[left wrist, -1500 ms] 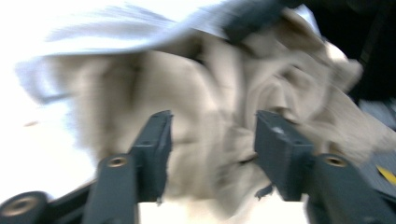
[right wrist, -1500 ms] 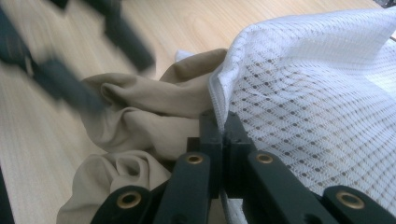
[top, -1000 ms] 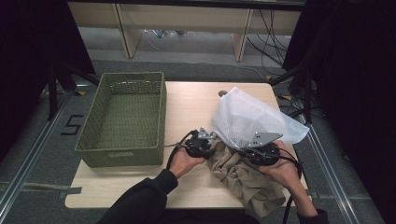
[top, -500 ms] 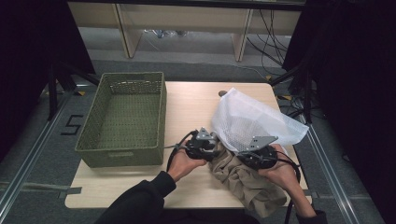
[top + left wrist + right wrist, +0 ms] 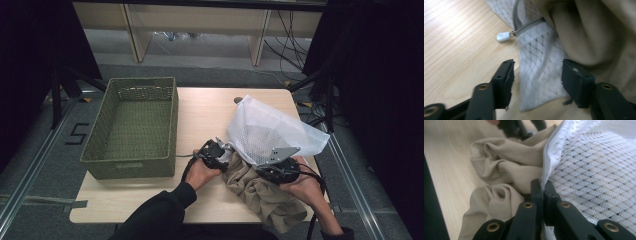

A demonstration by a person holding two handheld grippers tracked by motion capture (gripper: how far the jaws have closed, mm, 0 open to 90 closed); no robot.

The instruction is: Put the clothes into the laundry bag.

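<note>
A mesh bag with a tan cloth spilling from its near mouth is seen at the table's right. The right gripper is clamped on the bag's zip edge. The left gripper is held apart, the bag's left flap between its jaws, probably about to be gripped.

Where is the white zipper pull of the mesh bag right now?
In the left gripper view, the zipper pull lies on the wooden table, just left of the mesh bag edge, above the open left gripper.
</note>
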